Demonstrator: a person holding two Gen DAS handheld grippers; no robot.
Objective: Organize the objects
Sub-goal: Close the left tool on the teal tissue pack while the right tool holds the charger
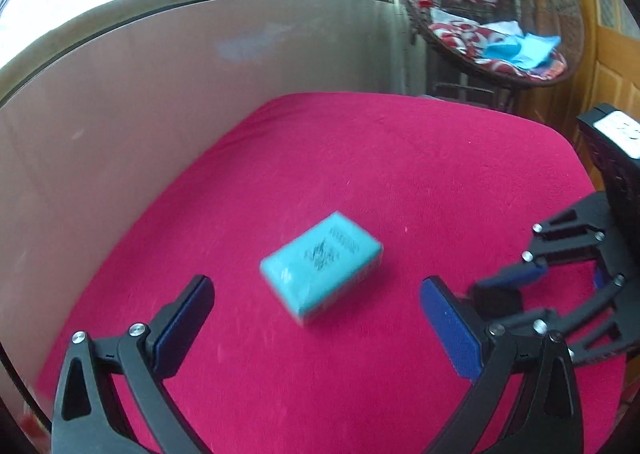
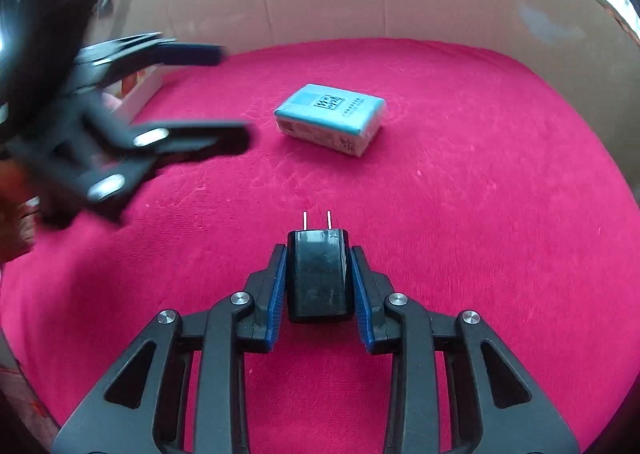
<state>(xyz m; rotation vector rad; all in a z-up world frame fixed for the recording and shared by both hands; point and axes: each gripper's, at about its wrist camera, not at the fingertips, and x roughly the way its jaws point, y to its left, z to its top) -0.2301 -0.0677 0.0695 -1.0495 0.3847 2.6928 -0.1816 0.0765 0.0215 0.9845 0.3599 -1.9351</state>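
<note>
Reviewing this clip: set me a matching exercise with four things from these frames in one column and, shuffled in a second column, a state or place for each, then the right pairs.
Things:
1. left gripper
2. right gripper
3. teal packet
4. black charger plug

States:
A. lies flat on the red cloth, untouched
B. clamped between blue pads, prongs pointing forward
C. jaws wide apart, nothing between them
D. closed on a small black object

Pairs: 1-C, 2-D, 3-A, 4-B
</note>
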